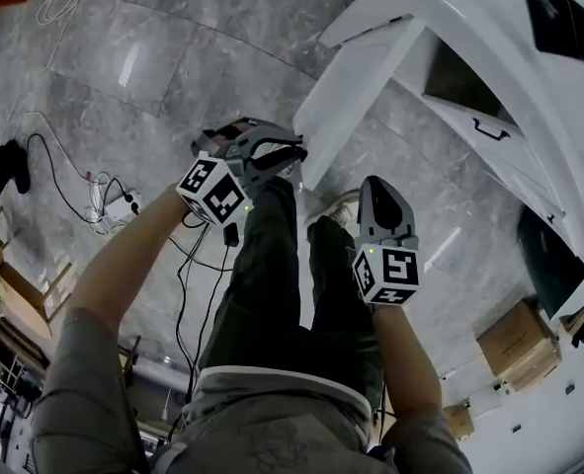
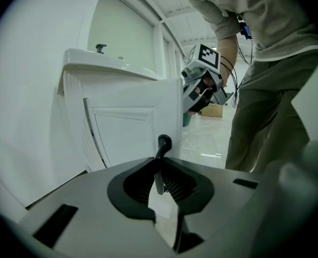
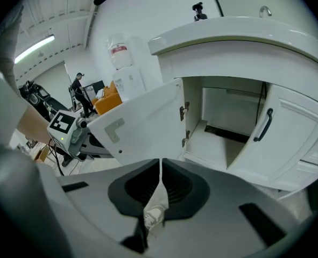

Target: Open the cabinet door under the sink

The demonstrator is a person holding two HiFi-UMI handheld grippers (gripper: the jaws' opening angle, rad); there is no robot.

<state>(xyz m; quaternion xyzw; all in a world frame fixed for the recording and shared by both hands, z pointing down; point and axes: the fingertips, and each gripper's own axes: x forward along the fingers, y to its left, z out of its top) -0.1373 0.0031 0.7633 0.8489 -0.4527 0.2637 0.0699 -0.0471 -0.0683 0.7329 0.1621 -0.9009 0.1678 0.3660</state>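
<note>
White cabinet door (image 1: 361, 77) under the sink (image 3: 245, 31) is swung well out into the room, so as far as I can judge the opening is pretty much done. The left gripper (image 1: 293, 154) is clenched on the door's dark handle (image 2: 162, 147). From its own view it only has the lower end of that handle between the jaws, with the rest sticking up above them. The right gripper (image 1: 380, 188) is closed on nothing and just hangs in front of the cupboard, doing no work.

Stuff that could go sideways, imo:

- That grip looks shallow. If the pull goes off at an angle, the handle could pop out of the jaws and the door might drift back.
- The door's free edge is right by the person's legs (image 1: 272, 265). Any more swing and it could bump a knee or shin.
- The hinges (image 3: 184, 112) are the only thing holding that door. Yanking past their stop would strain them or the screws.
- There's a tangle of cables (image 1: 94, 196) on the floor (image 1: 173, 57) off to the person's left. A step that way without looking is a trip hazard.

The second door (image 3: 288, 138) beside it is shut, and nothing is touching it.
</note>
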